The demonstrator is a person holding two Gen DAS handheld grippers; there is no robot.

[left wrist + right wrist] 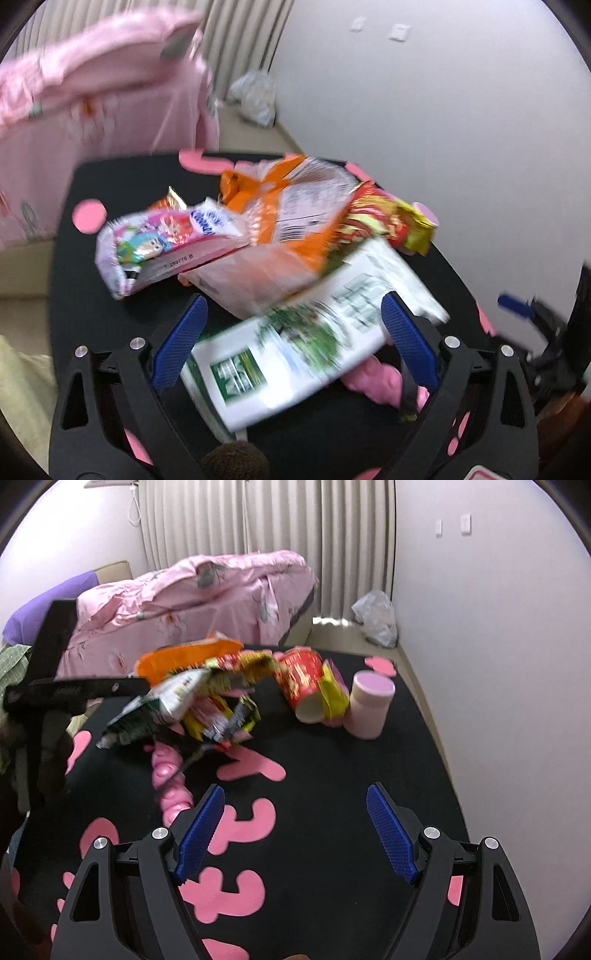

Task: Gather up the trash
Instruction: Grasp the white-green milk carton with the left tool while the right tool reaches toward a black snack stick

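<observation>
A heap of wrappers lies on a black cloth with pink shapes [332,760]. My left gripper [295,297] is open over the heap. A white and green packet [295,350] lies between its blue pads, which do not visibly press it. Behind the packet are an orange and clear bag [284,221], a pink cartoon snack bag [159,243] and a red and yellow wrapper [384,218]. My right gripper [295,788] is open and empty over bare cloth, nearer than the heap. A red cup [299,679] lies on its side beside an upright pink jar [369,705].
A lumpy pink thing [170,779] lies by the right gripper's left finger. A bed with a pink quilt [207,590] stands behind the cloth. A white plastic bag [376,620] sits on the floor in the far corner. A wall [480,627] runs along the right.
</observation>
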